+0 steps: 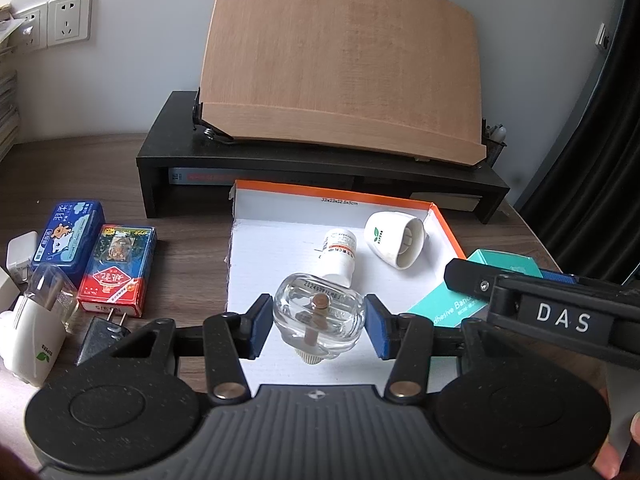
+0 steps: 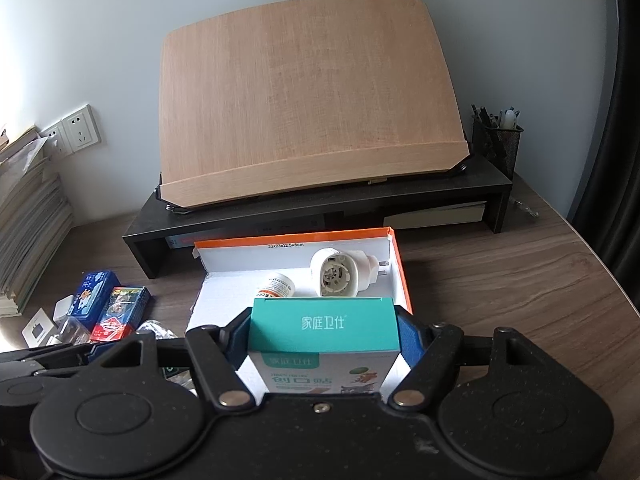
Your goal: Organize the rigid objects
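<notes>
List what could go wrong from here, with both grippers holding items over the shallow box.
1. The clear glass bottle is rounded and smooth; the left gripper holds it only by its bulging sides, so it might slip and break.
2. The right gripper, clamping the teal bandage box, sits close beside the left one; releasing together could make them collide.
3. The medicine bottle and white plug-in device already lie in the orange-rimmed box; a dropped item may strike them.
</notes>
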`<state>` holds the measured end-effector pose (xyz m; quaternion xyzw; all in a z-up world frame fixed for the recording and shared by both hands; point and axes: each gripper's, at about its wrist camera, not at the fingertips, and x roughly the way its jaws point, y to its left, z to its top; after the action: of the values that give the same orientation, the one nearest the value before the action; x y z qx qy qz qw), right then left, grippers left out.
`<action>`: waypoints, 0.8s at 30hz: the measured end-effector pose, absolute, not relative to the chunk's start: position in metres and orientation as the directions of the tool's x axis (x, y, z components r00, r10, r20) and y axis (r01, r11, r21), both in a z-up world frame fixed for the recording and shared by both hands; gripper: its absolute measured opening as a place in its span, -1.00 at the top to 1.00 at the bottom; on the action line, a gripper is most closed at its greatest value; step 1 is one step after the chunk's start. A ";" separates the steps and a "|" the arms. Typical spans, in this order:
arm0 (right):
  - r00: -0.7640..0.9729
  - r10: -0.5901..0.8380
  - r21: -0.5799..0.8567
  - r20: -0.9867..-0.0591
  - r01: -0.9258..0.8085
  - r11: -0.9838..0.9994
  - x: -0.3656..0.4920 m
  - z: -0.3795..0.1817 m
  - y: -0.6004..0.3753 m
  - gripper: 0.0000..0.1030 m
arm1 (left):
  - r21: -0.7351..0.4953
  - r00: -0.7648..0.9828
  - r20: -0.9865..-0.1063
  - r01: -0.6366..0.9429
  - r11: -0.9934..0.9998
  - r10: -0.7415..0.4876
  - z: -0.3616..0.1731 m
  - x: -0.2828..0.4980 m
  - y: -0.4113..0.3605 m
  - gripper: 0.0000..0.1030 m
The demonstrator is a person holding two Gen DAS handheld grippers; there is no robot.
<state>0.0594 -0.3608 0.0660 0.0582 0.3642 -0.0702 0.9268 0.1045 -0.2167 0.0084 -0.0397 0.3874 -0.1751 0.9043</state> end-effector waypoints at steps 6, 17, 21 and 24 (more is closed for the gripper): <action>0.722 -0.085 0.056 -0.687 0.170 0.984 0.064 0.066 -0.358 -0.65 | -0.207 0.639 -0.689 0.279 0.938 -0.342 0.008 0.106 -0.216 0.03; 0.722 -0.077 0.058 -0.688 0.160 0.985 0.069 0.065 -0.354 -0.65 | -0.206 0.645 -0.688 0.266 0.942 -0.333 0.008 0.108 -0.212 0.03; 0.720 -0.076 0.058 -0.690 0.160 0.985 0.071 0.064 -0.353 -0.65 | -0.207 0.646 -0.688 0.263 0.943 -0.331 0.008 0.109 -0.212 0.03; 0.719 -0.075 0.059 -0.691 0.159 0.985 0.073 0.064 -0.352 -0.65 | -0.207 0.646 -0.688 0.260 0.943 -0.329 0.008 0.109 -0.211 0.03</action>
<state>0.0731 -0.3516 0.0636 0.0573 0.3697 -0.0633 0.9252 0.1094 -0.2107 0.0080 -0.0447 0.3879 -0.1626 0.9062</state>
